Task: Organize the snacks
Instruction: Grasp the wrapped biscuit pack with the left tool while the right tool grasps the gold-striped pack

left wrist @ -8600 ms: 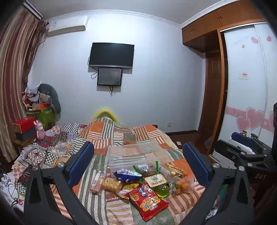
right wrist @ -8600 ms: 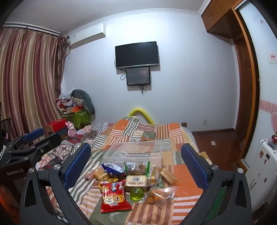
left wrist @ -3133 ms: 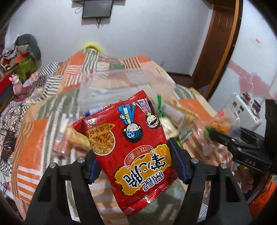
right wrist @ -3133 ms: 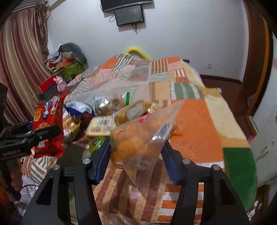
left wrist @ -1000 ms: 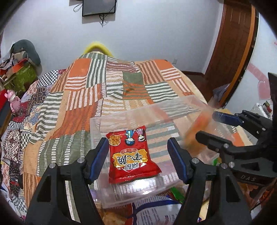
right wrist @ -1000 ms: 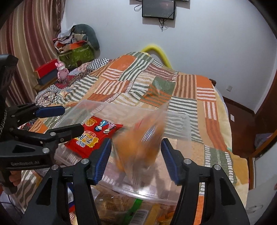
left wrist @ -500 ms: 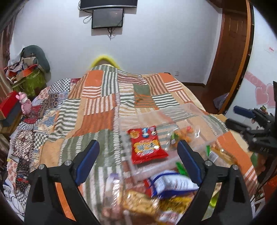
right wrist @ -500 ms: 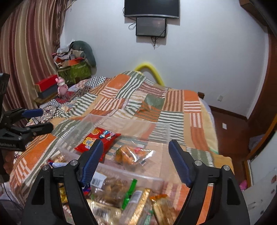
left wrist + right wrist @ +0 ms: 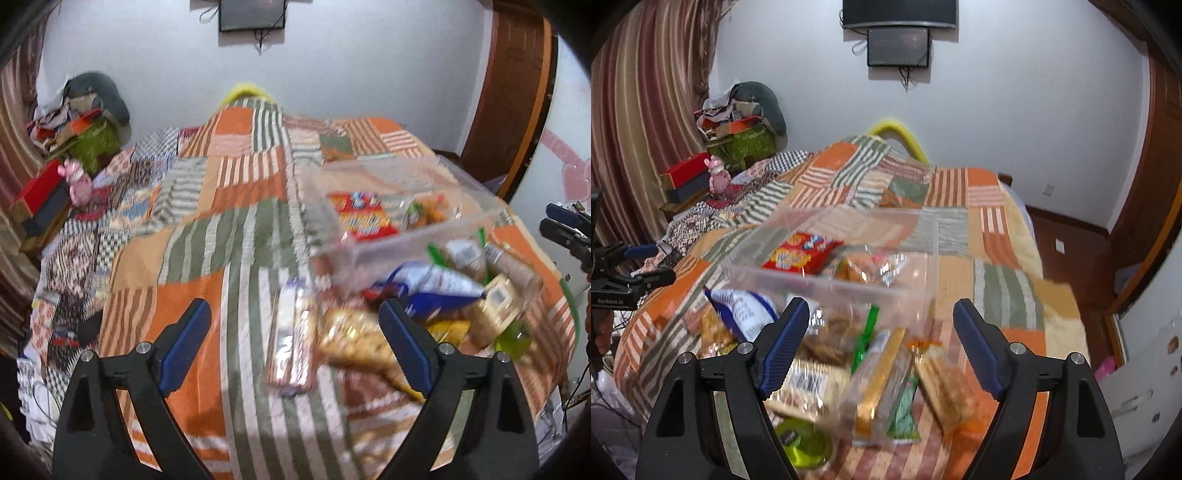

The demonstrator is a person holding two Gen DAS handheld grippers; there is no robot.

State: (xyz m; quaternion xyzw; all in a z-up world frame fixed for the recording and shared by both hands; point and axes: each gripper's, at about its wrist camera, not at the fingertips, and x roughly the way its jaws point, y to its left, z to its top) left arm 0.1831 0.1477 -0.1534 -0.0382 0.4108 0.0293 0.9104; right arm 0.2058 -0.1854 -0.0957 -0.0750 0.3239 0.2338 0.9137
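Patchwork bedspread point(image 9: 236, 236) takes up most of both views. Its left half lies bare; the right-hand bed edge point(image 9: 1034, 258) drops to wood floor beside the snack pile.

Left gripper point(image 9: 295, 343) is tilted downward over the bedspread, jaws spread wide and just opened further, nothing clamped. A long wrapped bar point(image 9: 291, 343) lies on the cloth between the blue pads, seemingly untouched, though blur makes contact hard to judge.

Right gripper point(image 9: 879, 343) is also angled down, above the near pile, jaws well apart after opening, empty-handed. Below them: a barcode-labelled pack point(image 9: 809, 384), a gold-striped wrapper point(image 9: 879, 384) and a crumbly bar point(image 9: 945, 387). A green jelly cup point(image 9: 801, 443) sits at the bottom edge.

Clear plastic bin point(image 9: 827, 284) rests on the bedspread beyond the pile. Inside: red noodle packet point(image 9: 801, 254) at left, clear bag of orange snacks point(image 9: 868, 269) beside it at right. A blue-and-white bag point(image 9: 742, 314) lies against the bin's near wall, outside it.
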